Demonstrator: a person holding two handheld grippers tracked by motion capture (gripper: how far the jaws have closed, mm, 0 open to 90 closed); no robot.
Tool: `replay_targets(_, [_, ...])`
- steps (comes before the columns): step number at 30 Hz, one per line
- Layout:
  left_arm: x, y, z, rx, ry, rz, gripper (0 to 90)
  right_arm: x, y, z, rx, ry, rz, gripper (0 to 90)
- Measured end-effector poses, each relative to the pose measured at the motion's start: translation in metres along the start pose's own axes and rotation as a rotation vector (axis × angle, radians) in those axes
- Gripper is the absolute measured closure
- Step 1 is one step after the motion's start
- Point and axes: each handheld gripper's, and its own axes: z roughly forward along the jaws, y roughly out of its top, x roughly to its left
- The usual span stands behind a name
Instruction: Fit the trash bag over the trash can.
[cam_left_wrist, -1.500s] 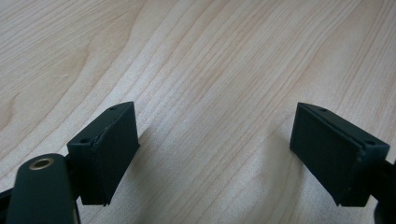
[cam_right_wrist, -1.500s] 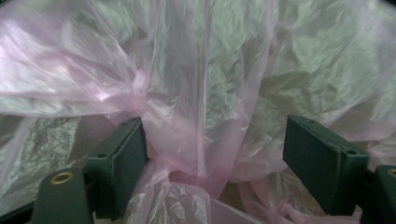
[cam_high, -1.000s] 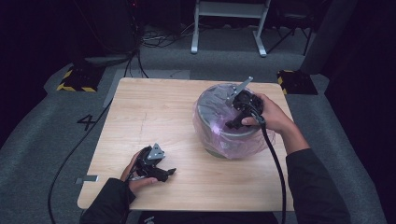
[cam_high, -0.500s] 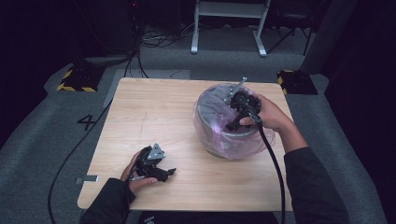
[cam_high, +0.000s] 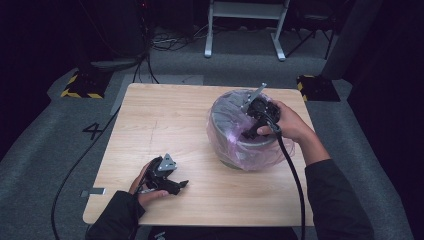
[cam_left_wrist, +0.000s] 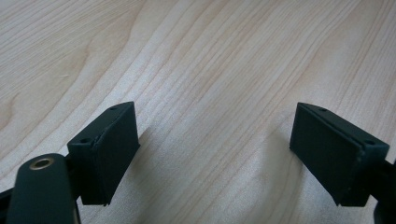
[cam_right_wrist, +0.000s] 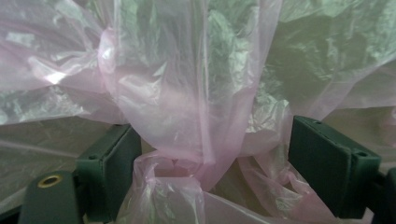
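While the right gripper (cam_high: 252, 125) hangs over the bowl (cam_high: 240, 145), its jaws stand wide apart with a gathered twist of pink plastic bag (cam_right_wrist: 187, 93) between them, film not yet pinched on either side. Bag wraps the metal bowl, which sits on the right half of the table (cam_high: 165, 115), right hand (cam_high: 290, 122) on top. Left gripper (cam_high: 167, 180) rests near the front left edge, jaws open, nothing in them, bare wood below. To do this well, I'd centre the twist between both pads, close just above the knot, then pull slowly so thin film doesn't tear or slip. Light wood tabletop, grey carpet (cam_high: 50, 150) around, a "4" floor mark (cam_high: 93, 131), 2 hazard-striped blocks (cam_high: 80, 86), dark room behind.
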Motion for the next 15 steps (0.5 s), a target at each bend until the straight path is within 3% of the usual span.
replay_targets(8, [0.0, 0.0, 0.0, 0.0, 0.0, 0.0, 15.1, 0.0011, -0.0024, -0.0026, -0.043, -0.024, -0.005, 18.5])
replay_targets(15, [0.0001, 0.0, 0.0, 0.0, 0.0, 0.001, 15.0, -0.0001, -0.0078, -0.0074, -0.131, -0.037, 0.03, 19.1])
